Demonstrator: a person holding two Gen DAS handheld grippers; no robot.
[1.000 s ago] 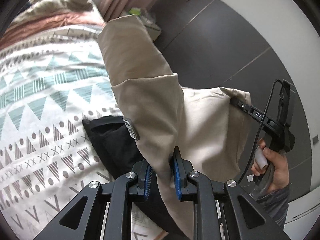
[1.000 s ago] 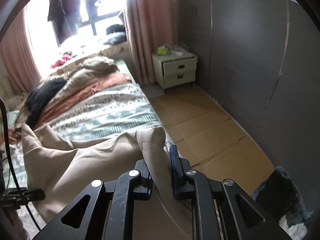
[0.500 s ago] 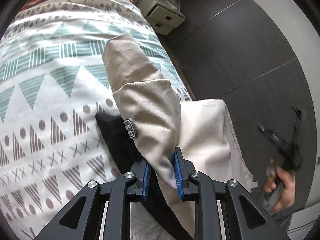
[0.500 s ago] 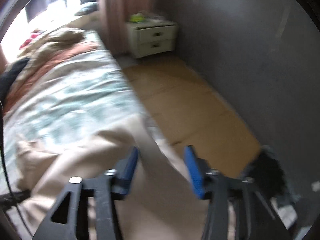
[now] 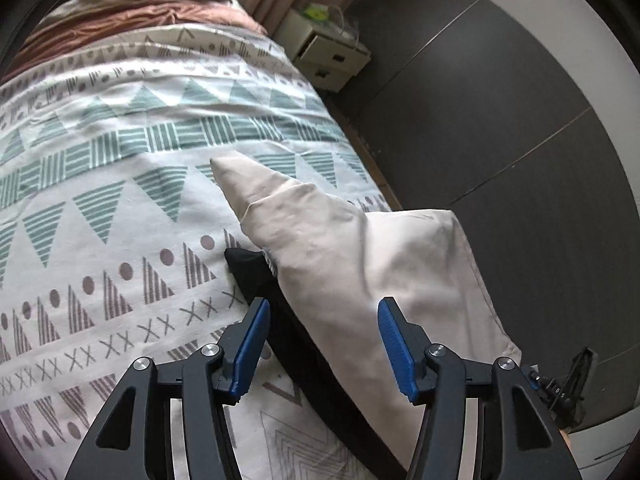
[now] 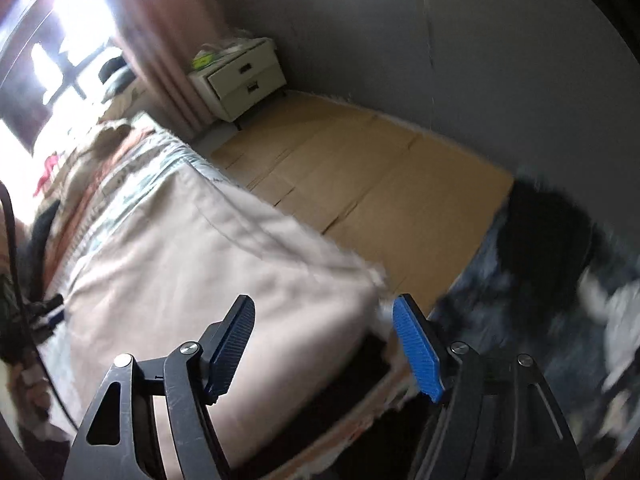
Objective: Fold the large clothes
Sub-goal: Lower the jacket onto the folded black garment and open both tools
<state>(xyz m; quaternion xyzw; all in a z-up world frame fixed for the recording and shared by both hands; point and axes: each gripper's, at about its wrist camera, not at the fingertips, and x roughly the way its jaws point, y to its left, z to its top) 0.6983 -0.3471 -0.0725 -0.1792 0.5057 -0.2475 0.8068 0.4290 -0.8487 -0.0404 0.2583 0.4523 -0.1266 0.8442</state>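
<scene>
Fingers of the left gripper [image 5: 320, 344] stand wide apart in the left wrist view, and they hold nothing. Between the blue pads lies the big beige cloth garment [image 5: 360, 264], folded over, with a black cloth part [image 5: 288, 320] under it. The garment rests near the right edge of the bed with the white cover printed in green and grey shapes [image 5: 120, 200]. One pointed corner of the garment reaches toward the middle of the bed. A heap of pink and tan bedding [image 5: 132, 16] sits at the far end. A white bedside cabinet with two drawers [image 5: 328, 56] stands past the bed by the dark grey wall [image 5: 500, 128].

The right wrist view is blurry. The right gripper [image 6: 324, 344] is also wide open and holds nothing. The beige garment [image 6: 208, 272] lies flat at the bed's edge, right in front of the pads. Brown cardboard sheets [image 6: 360, 184] cover the floor beside the bed. A dark pile of clothes [image 6: 552, 264] lies on the floor at the right.
</scene>
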